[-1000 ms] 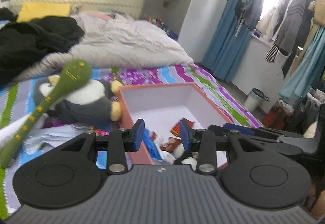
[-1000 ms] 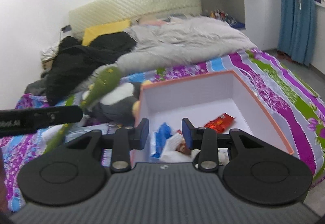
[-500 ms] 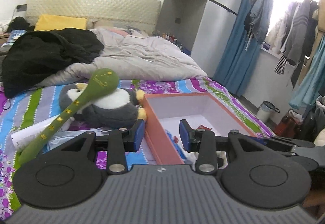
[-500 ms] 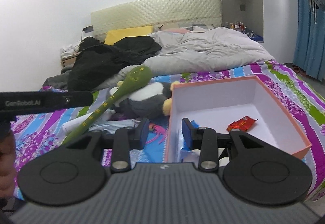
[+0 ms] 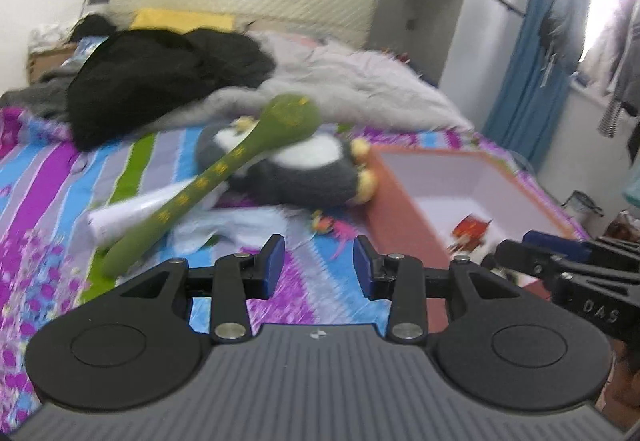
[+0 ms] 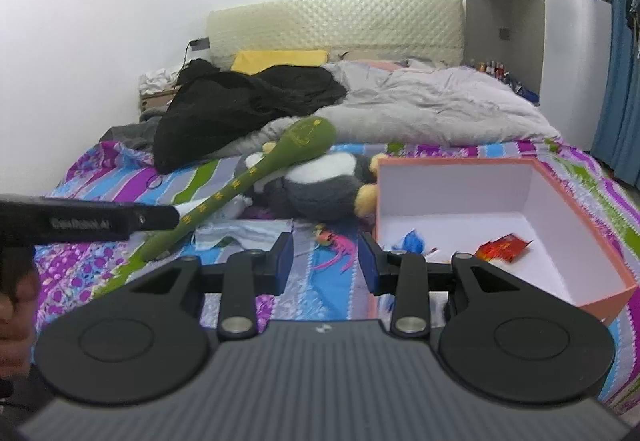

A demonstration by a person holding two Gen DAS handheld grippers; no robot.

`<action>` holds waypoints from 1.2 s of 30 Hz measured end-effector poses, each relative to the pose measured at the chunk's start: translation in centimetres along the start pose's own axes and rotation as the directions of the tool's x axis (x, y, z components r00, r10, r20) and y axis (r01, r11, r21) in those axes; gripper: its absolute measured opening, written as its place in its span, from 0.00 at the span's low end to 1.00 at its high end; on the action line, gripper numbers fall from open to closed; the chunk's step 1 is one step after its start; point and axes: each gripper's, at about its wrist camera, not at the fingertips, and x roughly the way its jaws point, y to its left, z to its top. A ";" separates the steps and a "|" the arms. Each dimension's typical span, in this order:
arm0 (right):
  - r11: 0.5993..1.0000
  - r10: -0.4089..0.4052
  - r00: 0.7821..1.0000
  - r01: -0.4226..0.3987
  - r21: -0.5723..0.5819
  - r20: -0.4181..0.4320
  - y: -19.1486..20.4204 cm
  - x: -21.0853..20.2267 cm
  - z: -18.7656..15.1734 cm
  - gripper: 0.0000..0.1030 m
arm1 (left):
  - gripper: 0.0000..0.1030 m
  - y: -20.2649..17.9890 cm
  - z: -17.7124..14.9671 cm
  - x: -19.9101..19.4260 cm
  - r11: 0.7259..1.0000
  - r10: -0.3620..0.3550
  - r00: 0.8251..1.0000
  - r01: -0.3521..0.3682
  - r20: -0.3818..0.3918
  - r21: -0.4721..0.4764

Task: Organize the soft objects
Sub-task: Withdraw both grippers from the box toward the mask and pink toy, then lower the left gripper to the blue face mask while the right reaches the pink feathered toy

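Note:
A long green plush snake [image 5: 224,169] [image 6: 256,173] lies across a grey and white plush penguin [image 5: 304,173] [image 6: 320,185] on the striped bed sheet. An orange box [image 5: 404,201] [image 6: 592,225] with a white inside stands to their right and holds a red packet [image 6: 504,247] and blue wrappers. My left gripper [image 5: 318,267] is open and empty, low over the sheet in front of the toys. My right gripper [image 6: 326,263] is open and empty, near the box's left front corner.
A white paper roll [image 5: 136,213] and a light blue cloth [image 6: 244,233] lie under the snake's tail. A small pink toy [image 6: 336,245] lies on the sheet. A black garment [image 6: 240,105] and a grey duvet [image 6: 432,109] are piled behind.
Both grippers have drawn back and swung left, away from the box toward the plush toys. Both stay open and empty. The toys and box have not moved.

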 end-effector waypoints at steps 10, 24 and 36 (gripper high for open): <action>0.998 0.047 0.994 -0.051 -0.047 -0.095 2.4 3.8 -3.0 0.38 | 0.42 3.9 -4.7 3.2 0.995 0.099 0.988 -0.101 -0.118 -0.009; 0.989 -0.007 0.993 -0.010 -0.146 -0.117 4.1 12.1 -4.9 0.38 | 0.42 7.1 -6.6 12.0 0.967 0.238 0.957 -0.219 -0.164 0.128; 0.987 -0.054 0.989 0.031 -0.160 -0.141 3.7 19.5 -4.1 0.38 | 0.42 9.3 -5.5 18.5 0.948 0.284 0.947 -0.254 -0.149 0.190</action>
